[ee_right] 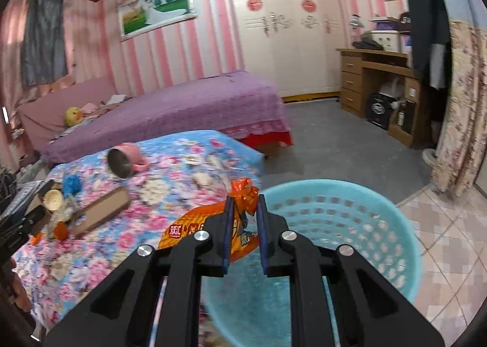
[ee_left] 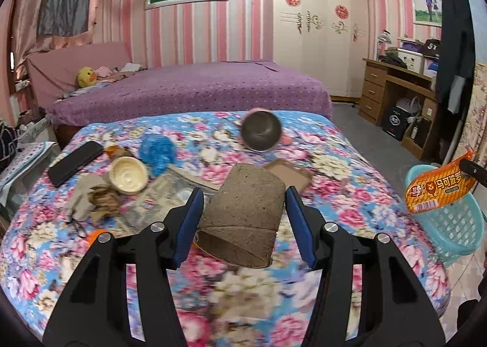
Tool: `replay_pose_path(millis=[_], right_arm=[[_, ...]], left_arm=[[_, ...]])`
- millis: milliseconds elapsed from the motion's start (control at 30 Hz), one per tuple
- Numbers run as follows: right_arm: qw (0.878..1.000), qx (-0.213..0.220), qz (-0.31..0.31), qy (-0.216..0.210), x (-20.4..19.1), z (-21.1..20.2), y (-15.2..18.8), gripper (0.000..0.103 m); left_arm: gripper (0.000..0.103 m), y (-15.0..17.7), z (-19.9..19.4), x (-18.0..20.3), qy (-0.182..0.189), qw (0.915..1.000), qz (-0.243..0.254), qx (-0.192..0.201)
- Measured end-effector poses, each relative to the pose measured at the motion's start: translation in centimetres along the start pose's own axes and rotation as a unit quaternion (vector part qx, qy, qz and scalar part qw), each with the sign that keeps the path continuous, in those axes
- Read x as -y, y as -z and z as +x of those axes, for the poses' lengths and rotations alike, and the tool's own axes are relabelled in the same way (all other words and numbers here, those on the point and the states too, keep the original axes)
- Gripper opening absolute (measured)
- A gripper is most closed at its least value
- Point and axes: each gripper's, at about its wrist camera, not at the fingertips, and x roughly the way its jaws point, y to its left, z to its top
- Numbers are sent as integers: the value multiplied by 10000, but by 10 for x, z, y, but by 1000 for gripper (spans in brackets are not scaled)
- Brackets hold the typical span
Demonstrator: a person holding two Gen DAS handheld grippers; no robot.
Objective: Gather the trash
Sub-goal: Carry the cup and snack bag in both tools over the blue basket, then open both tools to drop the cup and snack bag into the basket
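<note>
Left gripper (ee_left: 243,198) we've got clamped on a cardboard tube (ee_left: 243,213), right gripper (ee_right: 246,205) pinching an orange snack wrapper (ee_right: 194,225) over the blue basket (ee_right: 380,225)

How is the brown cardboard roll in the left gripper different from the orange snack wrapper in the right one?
The cardboard roll is a stiff, plain brown tube; the orange wrapper is thin, crinkled and printed. The left gripper spans the roll's width, while the right gripper pinches the wrapper nearly closed. The roll is over the bed, the wrapper at the blue basket. Both are held trash.
</note>
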Motion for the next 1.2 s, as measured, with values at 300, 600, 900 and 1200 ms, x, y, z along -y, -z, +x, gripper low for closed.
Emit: replay_pose_path(millis=[300, 600, 900, 1200], right_arm=[[9981, -15, 49, 621, 48, 1, 1, 15], [9927, -94, 78, 1197, 93, 4, 4, 15], [9888, -148, 122, 1483, 120, 12, 2, 15], [9875, -34, 386, 1526, 134, 1, 1, 15]], left_arm=[[54, -7, 4, 72, 608, 9980, 158, -14], [55, -6, 21, 156, 1183, 9921, 412, -73], [55, -3, 47, 221, 1519, 9862, 614, -247], [67, -2, 60, 259, 1787, 9798, 814, -389]])
